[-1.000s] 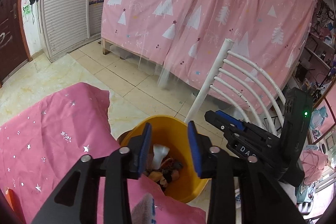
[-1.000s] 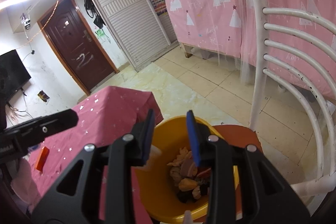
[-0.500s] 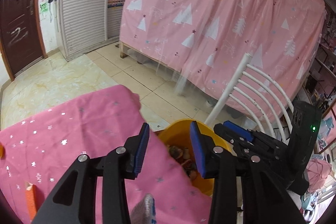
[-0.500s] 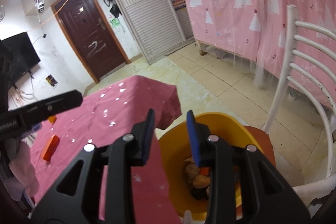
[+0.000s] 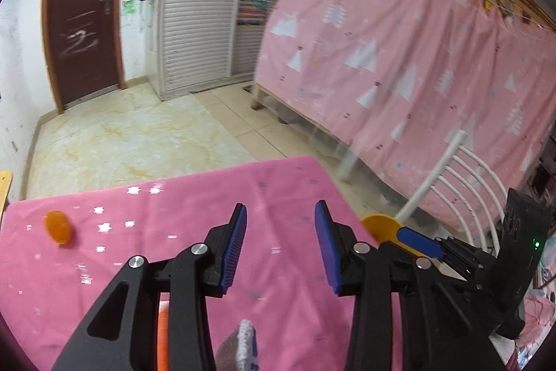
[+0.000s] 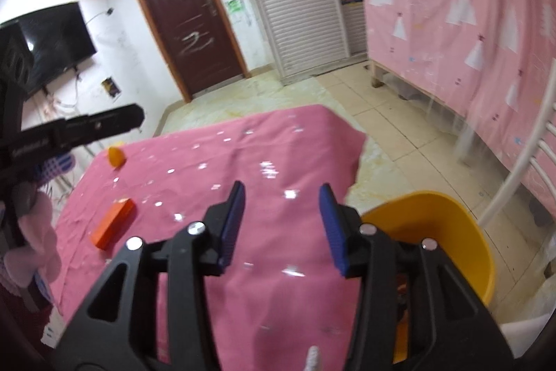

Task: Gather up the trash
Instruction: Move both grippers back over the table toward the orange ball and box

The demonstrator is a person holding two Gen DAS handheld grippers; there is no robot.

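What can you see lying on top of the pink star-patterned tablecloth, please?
On the pink star-patterned tablecloth lie a rounded orange peel piece and a rectangular orange block. The right hand-held gripper covers the cloth's near part.

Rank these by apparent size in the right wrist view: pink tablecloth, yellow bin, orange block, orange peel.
1. pink tablecloth
2. yellow bin
3. orange block
4. orange peel, though it lies farther from the camera, so its true size against the block is unsure.

Matt pink cloth (image 6: pixel 243 169) with shiny silver stars, a smooth glossy yellow plastic bin (image 6: pixel 462 232), polished floor tiles (image 5: pixel 139 134).
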